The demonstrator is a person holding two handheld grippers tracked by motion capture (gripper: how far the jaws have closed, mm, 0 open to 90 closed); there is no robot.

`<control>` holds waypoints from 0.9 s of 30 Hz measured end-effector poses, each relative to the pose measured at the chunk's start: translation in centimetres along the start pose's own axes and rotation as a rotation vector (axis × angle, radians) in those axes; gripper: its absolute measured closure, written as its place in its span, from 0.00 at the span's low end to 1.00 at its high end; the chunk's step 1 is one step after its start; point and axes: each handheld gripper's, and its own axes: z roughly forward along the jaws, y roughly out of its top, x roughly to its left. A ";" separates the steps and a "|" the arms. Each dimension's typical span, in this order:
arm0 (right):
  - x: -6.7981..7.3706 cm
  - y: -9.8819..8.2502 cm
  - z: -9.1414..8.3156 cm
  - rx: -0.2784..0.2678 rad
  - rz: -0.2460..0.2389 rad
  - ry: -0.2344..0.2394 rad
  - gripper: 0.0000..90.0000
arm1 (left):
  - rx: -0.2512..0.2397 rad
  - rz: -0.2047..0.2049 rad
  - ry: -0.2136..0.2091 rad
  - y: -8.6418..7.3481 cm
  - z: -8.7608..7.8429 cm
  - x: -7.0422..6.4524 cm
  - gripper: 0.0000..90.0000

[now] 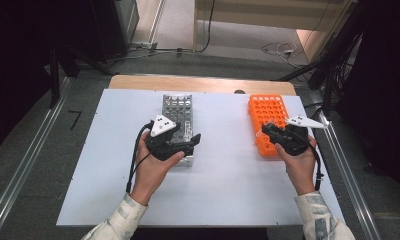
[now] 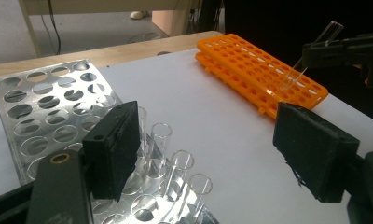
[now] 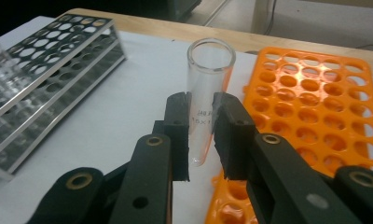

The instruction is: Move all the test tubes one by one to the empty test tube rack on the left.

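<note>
— While the right gripper is pinching a clear tube, where is that tube sitting on the table?

— From above, it is hanging at about three o'clock of the table's middle, just over the near left corner of the orange rack. Its open mouth is pointing up and away, and its rounded end is hovering beside the rack's holes, not yet in one. The black pads are pressing on it from both sides, across the printed lettering.

— And the left gripper?

— Its jaws are standing wide apart, with nothing between them. Seen from above, the left hand is resting at about nine o'clock of the middle, over the near end of the metal rack.

— What is lying under those spread jaws?

— Four more clear tubes are standing in the metal rack's near holes, just beside the left pad and clear of it.

— How are the racks lying?

— Both are lying lengthwise, pointing to twelve o'clock, well apart, with bare white table between them. The right hand is gripping its tool at the orange rack's near end.
</note>
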 end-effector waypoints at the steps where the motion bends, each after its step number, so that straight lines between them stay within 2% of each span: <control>1: 0.2 0.0 0.0 0.001 -0.007 0.010 0.82 | 0.000 0.002 -0.004 0.0 0.1 -0.1 0.26; 10: 3.1 -0.2 0.2 0.025 -0.057 0.075 0.82 | 0.006 0.015 -0.027 0.3 0.5 -1.1 0.26; 15: 4.2 -0.4 0.8 0.044 -0.072 0.103 0.82 | 0.011 0.025 -0.036 0.4 0.9 -1.5 0.27; 27: 6.1 -0.9 1.8 0.070 -0.108 0.139 0.82 | 0.029 0.040 -0.061 0.2 2.0 -2.7 0.28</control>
